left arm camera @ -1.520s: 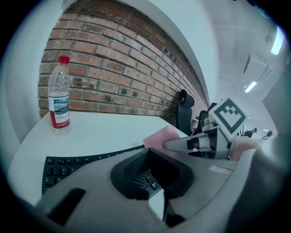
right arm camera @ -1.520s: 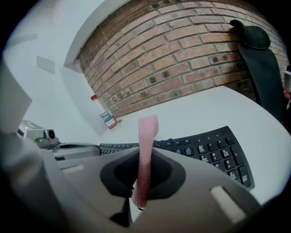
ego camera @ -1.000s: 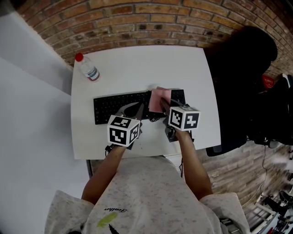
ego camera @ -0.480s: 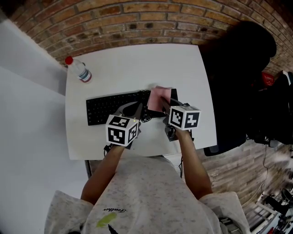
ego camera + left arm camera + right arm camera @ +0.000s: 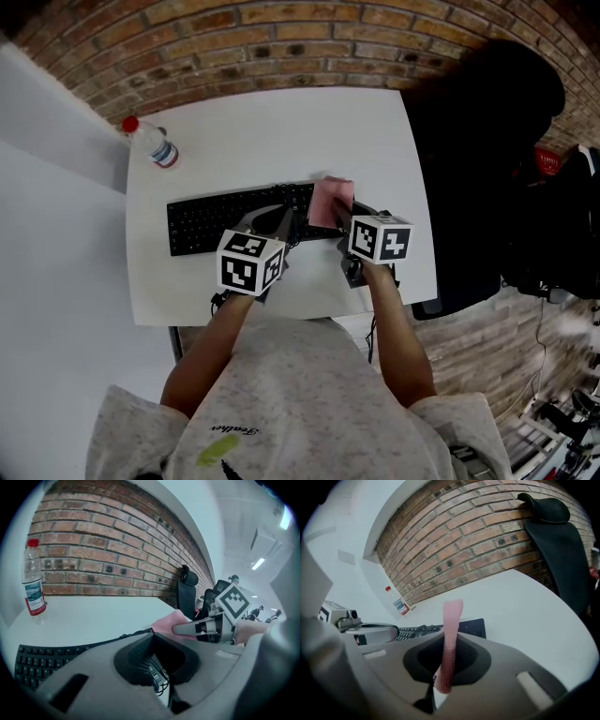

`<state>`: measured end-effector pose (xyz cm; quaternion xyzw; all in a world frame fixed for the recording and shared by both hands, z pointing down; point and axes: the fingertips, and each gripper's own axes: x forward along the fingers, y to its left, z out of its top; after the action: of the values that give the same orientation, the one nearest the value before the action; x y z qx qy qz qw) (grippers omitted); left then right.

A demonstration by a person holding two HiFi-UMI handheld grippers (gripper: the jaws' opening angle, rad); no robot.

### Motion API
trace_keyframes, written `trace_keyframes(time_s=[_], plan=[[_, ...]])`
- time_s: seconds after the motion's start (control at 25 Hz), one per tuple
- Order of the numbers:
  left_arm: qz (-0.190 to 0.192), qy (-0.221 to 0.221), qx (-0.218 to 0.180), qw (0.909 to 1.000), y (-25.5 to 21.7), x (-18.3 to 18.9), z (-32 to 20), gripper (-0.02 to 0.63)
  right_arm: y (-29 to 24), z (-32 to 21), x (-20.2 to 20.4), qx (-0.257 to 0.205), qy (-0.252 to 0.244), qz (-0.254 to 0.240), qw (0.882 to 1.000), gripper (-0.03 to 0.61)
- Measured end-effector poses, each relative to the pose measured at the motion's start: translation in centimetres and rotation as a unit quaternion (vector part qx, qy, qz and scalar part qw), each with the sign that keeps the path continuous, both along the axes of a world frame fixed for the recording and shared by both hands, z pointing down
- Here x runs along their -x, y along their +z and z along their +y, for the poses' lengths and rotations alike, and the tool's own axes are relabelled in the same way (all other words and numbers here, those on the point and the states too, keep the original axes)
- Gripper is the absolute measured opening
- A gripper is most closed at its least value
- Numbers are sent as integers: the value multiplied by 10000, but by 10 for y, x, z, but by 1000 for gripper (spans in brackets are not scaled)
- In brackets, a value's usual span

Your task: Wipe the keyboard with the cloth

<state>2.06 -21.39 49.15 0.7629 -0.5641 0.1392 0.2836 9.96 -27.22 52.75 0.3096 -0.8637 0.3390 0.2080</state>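
While right gripper [image 5: 451,641] jaws pinch cloth [image 5: 452,618] over keyboard [image 5: 214,221] | left gripper [image 5: 151,641] jaws together

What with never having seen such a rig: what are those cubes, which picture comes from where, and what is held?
No robot: a person holds two hand-held grippers; the marker cubes are part of them. One picture is from a head camera looking down, the others from a camera on each gripper. On the table: a black keyboard and a water bottle. The right gripper pinches a pink cloth over the keyboard's right end; the left gripper looks closed, by the keyboard.
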Motion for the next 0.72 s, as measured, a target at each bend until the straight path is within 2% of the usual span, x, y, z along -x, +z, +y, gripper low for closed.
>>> trace_keyframes(time_s=[0.48,0.72], plan=[[151,31,84,9998,10,-17,-1,-6,6,-14,-27,-35,183,169,9997,21],[174,-70,96,9998,10,-7,5,-6,5,-22,-39,-56,353,223,9991,21]])
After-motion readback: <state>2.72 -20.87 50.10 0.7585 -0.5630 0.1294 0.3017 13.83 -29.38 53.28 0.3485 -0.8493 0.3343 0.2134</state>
